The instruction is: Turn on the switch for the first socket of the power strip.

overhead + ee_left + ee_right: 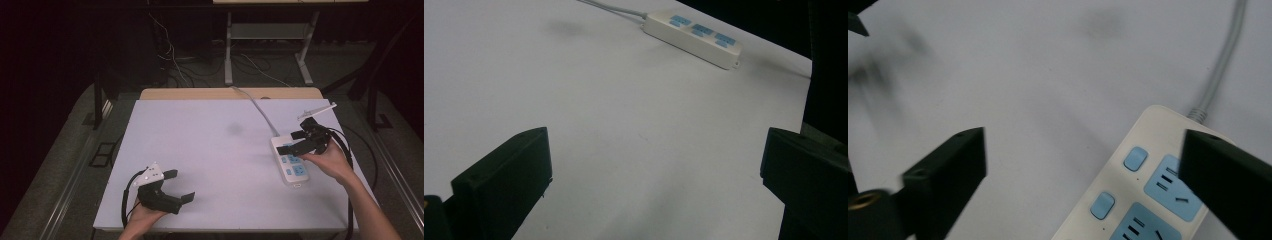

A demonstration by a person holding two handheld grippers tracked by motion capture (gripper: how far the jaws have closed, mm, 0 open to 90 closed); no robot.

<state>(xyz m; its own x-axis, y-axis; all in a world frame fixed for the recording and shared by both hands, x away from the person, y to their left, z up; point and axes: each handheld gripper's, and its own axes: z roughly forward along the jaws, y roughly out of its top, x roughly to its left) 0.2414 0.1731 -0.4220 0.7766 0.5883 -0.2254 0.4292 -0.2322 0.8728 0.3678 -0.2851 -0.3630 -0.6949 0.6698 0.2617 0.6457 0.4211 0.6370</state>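
Power strip (291, 162) lies just under our right gripper (298, 141), jaws wide, long axis running toward us (left gripper (176, 186), also wide, sits well apart).

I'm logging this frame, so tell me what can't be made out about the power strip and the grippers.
- Power strip: near end cut off by the bottom edge, right gripper view.
- Its cable: far end lost past the table edge, high view.
- Right gripper: whether it touches the strip, hidden by its own jaws, high view.
- Left gripper: nothing hidden, open.
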